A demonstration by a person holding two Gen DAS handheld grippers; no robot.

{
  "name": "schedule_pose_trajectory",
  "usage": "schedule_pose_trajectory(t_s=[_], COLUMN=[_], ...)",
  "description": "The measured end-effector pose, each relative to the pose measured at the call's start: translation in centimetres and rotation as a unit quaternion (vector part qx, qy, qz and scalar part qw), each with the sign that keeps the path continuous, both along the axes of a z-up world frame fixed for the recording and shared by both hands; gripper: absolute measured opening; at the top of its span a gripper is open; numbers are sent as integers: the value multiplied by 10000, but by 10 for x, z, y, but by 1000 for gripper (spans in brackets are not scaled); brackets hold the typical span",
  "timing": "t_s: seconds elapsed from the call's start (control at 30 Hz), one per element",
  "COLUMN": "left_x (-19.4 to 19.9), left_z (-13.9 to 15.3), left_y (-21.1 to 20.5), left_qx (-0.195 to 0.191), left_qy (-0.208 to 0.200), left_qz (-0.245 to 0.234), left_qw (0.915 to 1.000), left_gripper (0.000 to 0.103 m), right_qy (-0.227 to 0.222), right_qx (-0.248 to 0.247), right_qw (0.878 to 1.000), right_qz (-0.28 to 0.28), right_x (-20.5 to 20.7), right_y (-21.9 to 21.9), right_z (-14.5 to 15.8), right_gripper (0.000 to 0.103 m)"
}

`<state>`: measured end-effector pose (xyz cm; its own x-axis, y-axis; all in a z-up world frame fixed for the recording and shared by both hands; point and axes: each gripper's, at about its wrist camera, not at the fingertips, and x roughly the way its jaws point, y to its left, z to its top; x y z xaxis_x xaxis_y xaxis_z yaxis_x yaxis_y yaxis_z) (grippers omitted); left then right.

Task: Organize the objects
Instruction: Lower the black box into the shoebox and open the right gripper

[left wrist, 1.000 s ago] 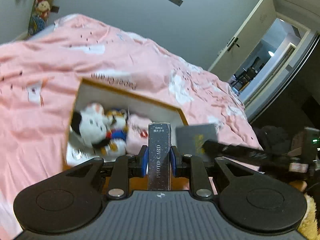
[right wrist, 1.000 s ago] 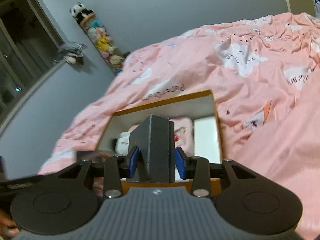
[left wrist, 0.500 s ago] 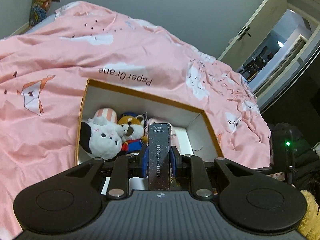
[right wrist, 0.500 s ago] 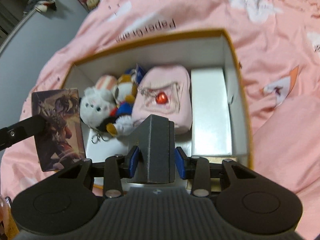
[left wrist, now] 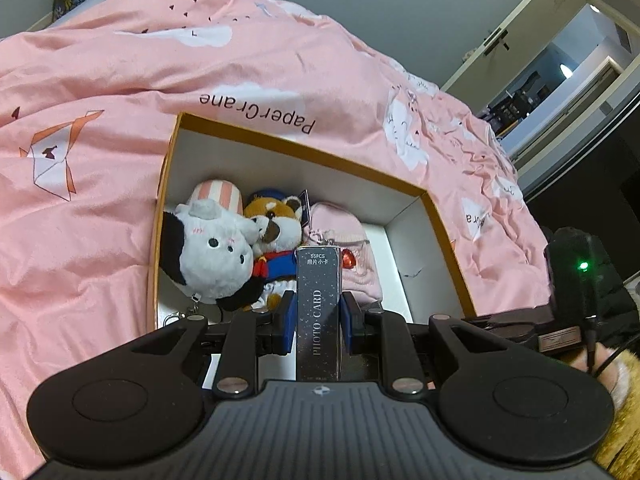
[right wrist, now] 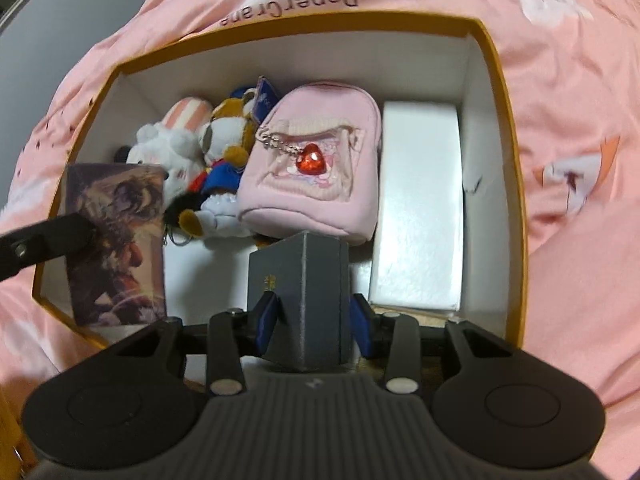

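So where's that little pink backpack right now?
The pink backpack lies inside the box, seen from the right wrist, between the plush toys on its left and a white box on its right.

L wrist cam looks obliquely down across the open box (left wrist: 448,224) toward the door (left wrist: 516,36); R wrist cam, nearer and steeper, peers into it. Both share the box interior w/ plush toys (right wrist: 188,148).

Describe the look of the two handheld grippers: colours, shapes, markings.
Both the left gripper and the right gripper look alike: a dark grey ribbed body with a small pale logo at its front edge, two black rounded lobes with circular discs, black linkage arms with silver rivets, and blue pads on the fingertips.
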<state>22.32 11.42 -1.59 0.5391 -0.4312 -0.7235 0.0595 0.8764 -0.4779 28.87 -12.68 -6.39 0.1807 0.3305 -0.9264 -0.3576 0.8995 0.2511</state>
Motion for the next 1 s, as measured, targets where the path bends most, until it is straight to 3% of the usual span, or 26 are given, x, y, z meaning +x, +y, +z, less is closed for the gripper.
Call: schedule_pose_trajectory(t_s=[0.2,0.3,0.43,0.67,1.0], left_x=[8,11,15,30,44], left_z=[-9,-13,-17,-33,-59], left_y=[-2,-2,-4,-9,-13], left_qx=[56,29,-1,-76,-234], left_qy=[273,362,500,1096,1638], left_qz=[-63,-57,-125,-176,-174], left_qw=[9996,9993,9987,9938,9861], left_gripper=[25,25,25,25,25], right_qy=[-222,-332,-253,-411,-387], right_qx=[-212,-279,-289,-61,30], right_qw=[9990,9983,9987,9990,9990], right_qz=[325,379,347,175,198], right_x=[-3,0,7,7,7], right_y=[2,1,-2,-9,-9], right_z=[13,16,9,10,2], right_gripper=[41,29,24,26,26])
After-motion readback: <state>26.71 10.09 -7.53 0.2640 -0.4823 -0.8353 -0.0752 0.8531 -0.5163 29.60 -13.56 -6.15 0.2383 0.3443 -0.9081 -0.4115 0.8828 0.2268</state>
